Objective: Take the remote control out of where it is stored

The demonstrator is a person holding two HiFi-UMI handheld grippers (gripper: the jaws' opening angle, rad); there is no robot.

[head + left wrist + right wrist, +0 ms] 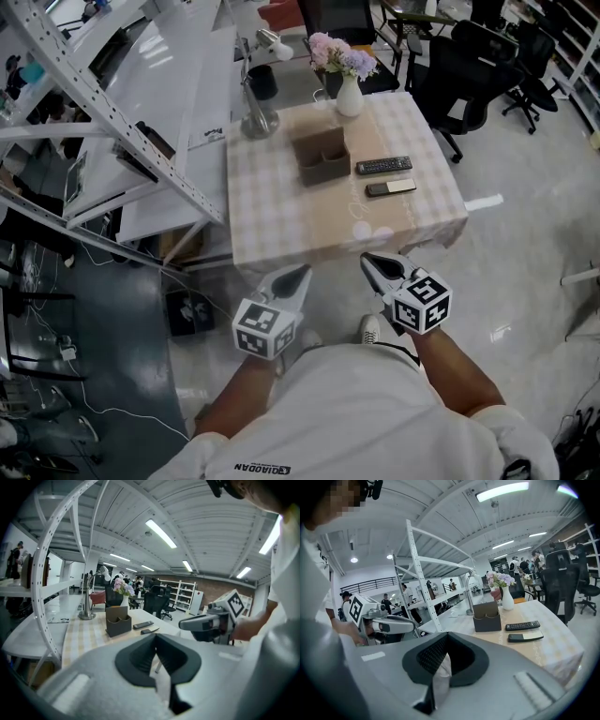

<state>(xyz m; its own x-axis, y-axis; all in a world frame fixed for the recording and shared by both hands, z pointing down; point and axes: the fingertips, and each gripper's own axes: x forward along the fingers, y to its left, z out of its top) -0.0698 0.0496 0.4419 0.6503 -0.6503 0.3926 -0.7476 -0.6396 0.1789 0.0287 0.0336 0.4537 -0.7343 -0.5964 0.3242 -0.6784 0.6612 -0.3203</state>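
Observation:
A black remote control [383, 166] lies flat on the checked tablecloth, right of a brown two-pocket holder [322, 157]. A second remote, black and white [390, 187], lies just in front of it. Both pockets of the holder look empty. My left gripper [298, 274] and right gripper [370, 260] hang side by side in front of the table's near edge, close to my body, jaws together and holding nothing. The right gripper view shows the remote control [522, 626] and holder [486, 618] well ahead of the shut jaws. The left gripper view shows the holder [117, 620] too.
The small table [281, 216] also carries a white vase of flowers [349, 94] and a desk lamp [258, 117] at its far side. A white metal rack [112, 112] stands to the left, with office chairs [464, 75] behind to the right. My shoes show on the glossy floor below.

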